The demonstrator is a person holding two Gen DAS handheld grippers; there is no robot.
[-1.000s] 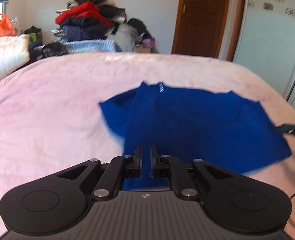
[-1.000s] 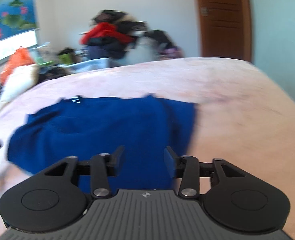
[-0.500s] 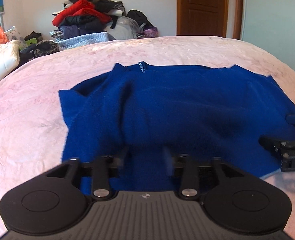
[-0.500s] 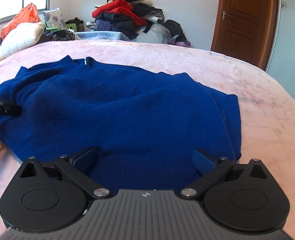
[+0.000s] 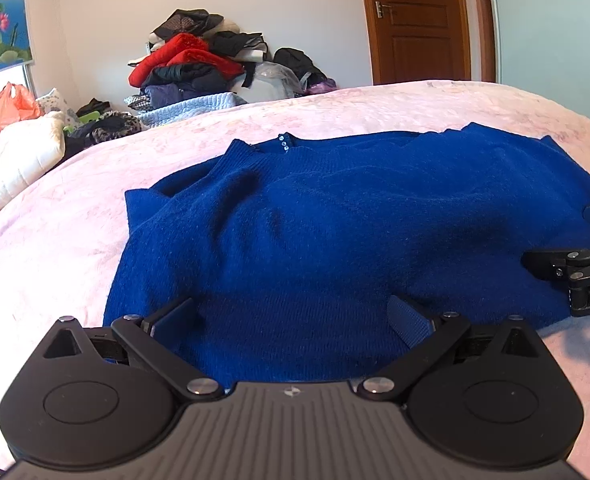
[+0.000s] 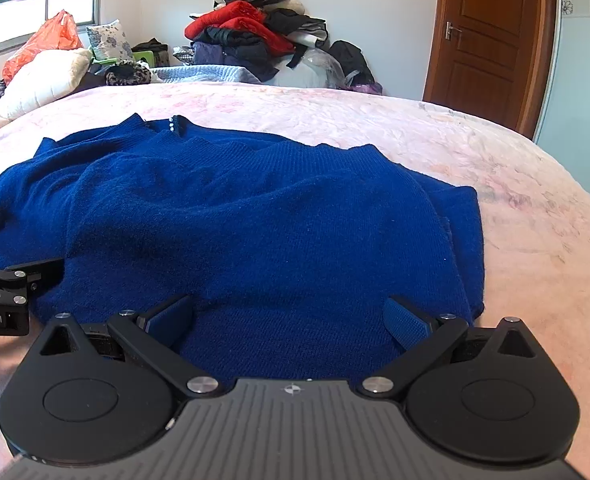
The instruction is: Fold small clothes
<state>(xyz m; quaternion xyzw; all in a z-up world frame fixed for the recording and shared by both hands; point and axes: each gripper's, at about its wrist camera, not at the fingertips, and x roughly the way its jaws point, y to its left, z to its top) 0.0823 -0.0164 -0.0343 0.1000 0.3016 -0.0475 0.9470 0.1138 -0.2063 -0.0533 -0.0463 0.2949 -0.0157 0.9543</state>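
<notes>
A small blue knit sweater [image 5: 335,232] lies spread on the pink bed, collar away from me, sleeves folded in at both sides; it also shows in the right wrist view [image 6: 255,224]. My left gripper [image 5: 291,318] is wide open and empty, low over the sweater's near hem on its left half. My right gripper [image 6: 289,318] is wide open and empty, over the near hem on the right half. Each gripper shows at the edge of the other's view: the right gripper [image 5: 575,240] and the left gripper [image 6: 7,248].
The pink bedspread [image 5: 55,240] extends left, right and beyond the sweater. A pile of clothes [image 5: 199,68] is heaped behind the bed. A white duvet [image 5: 19,160] and an orange bag [image 5: 3,112] sit at the far left. A wooden door [image 6: 487,28] is at the back right.
The left gripper was shut on the sweater's hem one second ago and has opened wide, letting it go. The right gripper opened wider. Both moved down close to the sweater's near hem.
</notes>
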